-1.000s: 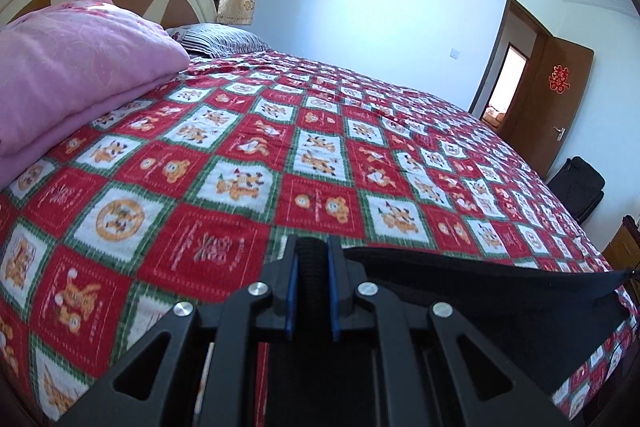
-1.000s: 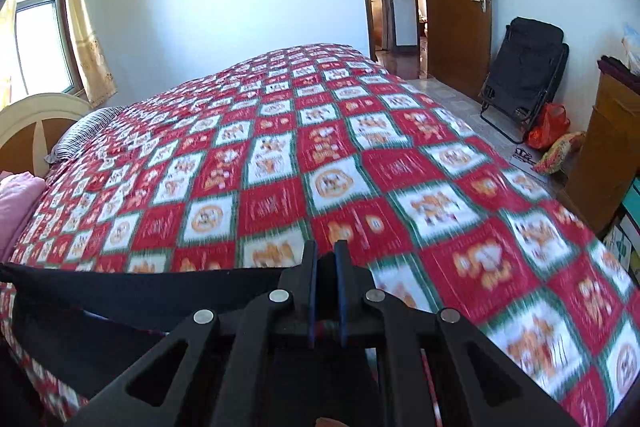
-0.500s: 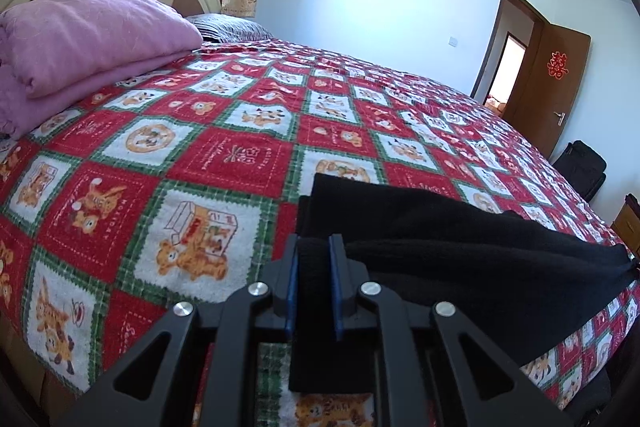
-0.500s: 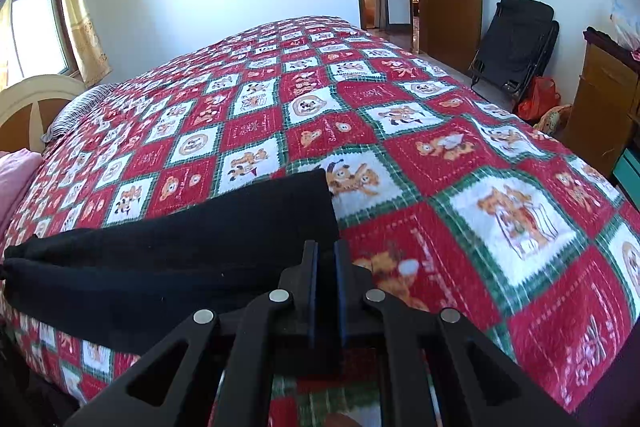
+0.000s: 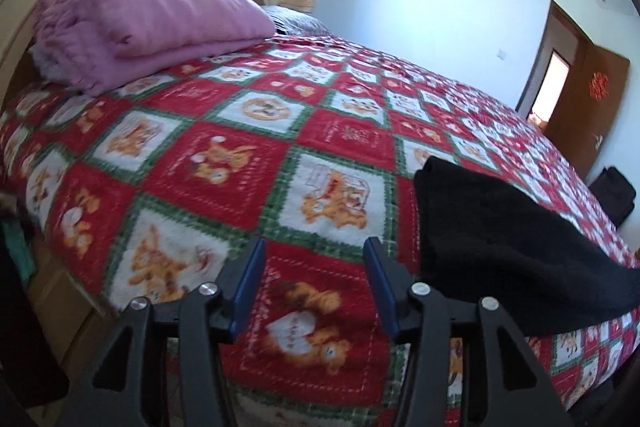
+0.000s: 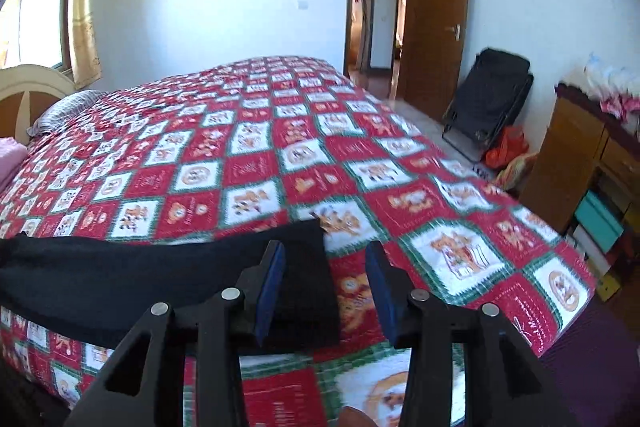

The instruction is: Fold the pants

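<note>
Having just let our jaws spread, left gripper (image 5: 316,287) and right gripper (image 6: 324,291) both released, we leave the black pants (image 6: 120,279) on the bedspread's (image 5: 224,163) near edge and should back away without snagging them.

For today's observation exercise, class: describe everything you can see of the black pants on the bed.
The black pants look like soft, matte, thick fabric, plain and unpatterned. They lie flat as a long band across the near edge of the red patterned bedspread, apparently doubled over, with one squared end by the right gripper and the other end right of the left gripper. Both grippers are open; no pad presses on the cloth. Only the bedspread touches them.
</note>
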A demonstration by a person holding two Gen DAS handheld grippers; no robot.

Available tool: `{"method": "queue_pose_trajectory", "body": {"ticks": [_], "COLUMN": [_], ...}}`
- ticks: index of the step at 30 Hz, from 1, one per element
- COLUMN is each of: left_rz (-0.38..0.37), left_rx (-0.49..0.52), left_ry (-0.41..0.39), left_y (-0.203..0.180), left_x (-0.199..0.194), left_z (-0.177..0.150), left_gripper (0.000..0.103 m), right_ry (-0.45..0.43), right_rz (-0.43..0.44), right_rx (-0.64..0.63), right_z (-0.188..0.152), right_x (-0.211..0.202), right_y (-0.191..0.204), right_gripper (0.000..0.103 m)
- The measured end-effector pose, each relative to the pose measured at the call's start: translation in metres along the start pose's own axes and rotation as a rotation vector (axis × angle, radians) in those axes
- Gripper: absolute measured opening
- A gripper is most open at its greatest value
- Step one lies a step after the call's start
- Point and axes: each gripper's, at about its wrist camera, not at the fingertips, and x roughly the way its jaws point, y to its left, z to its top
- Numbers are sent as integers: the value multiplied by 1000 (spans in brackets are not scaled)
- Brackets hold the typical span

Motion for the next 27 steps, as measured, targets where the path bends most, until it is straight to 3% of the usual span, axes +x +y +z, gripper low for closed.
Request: {"method": "queue_pose_trajectory", "body": {"ticks": [4, 7, 12, 16, 20, 26, 27], "left_rz": [-38, -91, -149, -129, -85, -86, -90], "left_rx": [13, 18, 69, 166, 202, 196, 190], "left_ry": [-19, -34, -40, -42, 7, -5, -4], "left_y": [-16, -37, -77, -102, -103, -98, -96], "left_x": [-10, -9, -1, 3, 15, 12, 11], "left_z": [-1, 1, 0, -11, -24, -27, -27], "left_gripper": [52, 52, 52, 52, 52, 53, 53], "right_ry": [12, 45, 67, 39, 44, 32, 40], "right_rz": [127, 235, 455, 536, 578, 542, 559], "right_rx": [-89, -248, -506, -685, -775, -853, -833], "right_z": [4, -6, -45, -81, -102, -111, -109], "right_x": [-8, -9, -17, -23, -18, 1, 2], "right_y": [60, 136, 264, 340, 383, 407, 406], "right_gripper": [44, 44, 44, 44, 44, 44, 37]}}
